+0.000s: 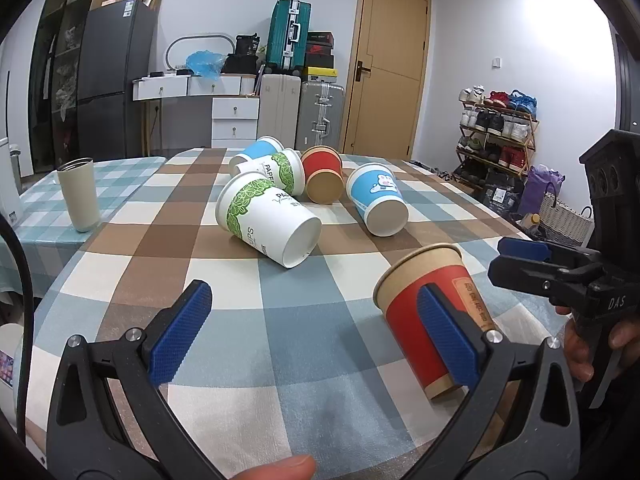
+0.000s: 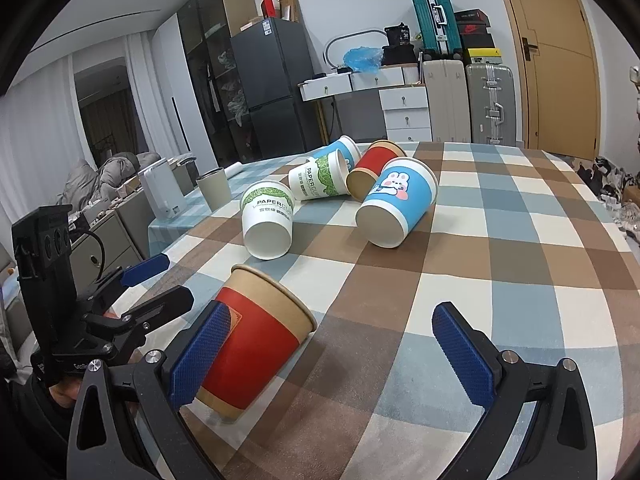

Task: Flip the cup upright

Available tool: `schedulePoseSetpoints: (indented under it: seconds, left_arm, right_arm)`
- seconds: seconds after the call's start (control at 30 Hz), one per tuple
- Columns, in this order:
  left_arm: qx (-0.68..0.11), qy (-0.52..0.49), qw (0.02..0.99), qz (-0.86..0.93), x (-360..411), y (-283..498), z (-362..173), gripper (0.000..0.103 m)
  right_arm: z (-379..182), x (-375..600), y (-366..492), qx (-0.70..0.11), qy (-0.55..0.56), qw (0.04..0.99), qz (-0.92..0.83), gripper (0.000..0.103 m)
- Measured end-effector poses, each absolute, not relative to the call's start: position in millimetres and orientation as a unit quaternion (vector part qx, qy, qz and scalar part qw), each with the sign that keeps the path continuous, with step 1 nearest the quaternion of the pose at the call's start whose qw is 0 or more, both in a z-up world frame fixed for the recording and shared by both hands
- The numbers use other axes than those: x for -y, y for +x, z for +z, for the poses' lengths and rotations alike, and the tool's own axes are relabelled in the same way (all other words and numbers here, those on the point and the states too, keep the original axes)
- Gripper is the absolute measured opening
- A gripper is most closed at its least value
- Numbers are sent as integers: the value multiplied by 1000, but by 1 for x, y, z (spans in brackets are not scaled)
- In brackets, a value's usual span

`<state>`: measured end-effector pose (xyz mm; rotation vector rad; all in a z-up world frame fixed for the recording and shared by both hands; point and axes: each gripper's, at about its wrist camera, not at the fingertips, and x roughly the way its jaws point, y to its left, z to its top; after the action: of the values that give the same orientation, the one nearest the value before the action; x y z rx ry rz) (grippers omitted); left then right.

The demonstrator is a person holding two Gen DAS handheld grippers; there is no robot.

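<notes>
A red and kraft paper cup [image 1: 428, 316] stands upright on the checked tablecloth, near the front edge; it also shows in the right wrist view [image 2: 256, 344]. My left gripper [image 1: 316, 332] is open, its right pad beside the cup. My right gripper [image 2: 332, 356] is open, its left pad beside the same cup. Neither grips it. Farther back several cups lie on their sides: a green-leaf white cup [image 1: 268, 220], a blue rabbit cup [image 1: 378, 200], a second red cup [image 1: 322, 180].
A beige tumbler [image 1: 78, 194] stands upright at the table's left. The checked table [image 1: 280, 320] stretches ahead. Beyond it stand a fridge [image 1: 116, 76], drawers, suitcases [image 1: 320, 116], a door and a shoe rack [image 1: 496, 128].
</notes>
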<state>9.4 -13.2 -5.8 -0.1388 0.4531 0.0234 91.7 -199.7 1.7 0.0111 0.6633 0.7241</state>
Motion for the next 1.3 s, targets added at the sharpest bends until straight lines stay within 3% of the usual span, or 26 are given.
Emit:
schedulePoseSetpoints:
  seconds: [0.5,1.07,1.3]
  left_arm:
    - [-224,-66,972,12,14,10,-7,102]
    - [-219,-73,973,18,2,14,-5,102]
    - [-219,-72,973,18,2,15,-6,102]
  right_arm:
    - [0,194,97,-342,6,872,351,103]
    - [-17,169,128,-467,91,781,406,103]
    - [-28,162,145,-523,131,731,419,91]
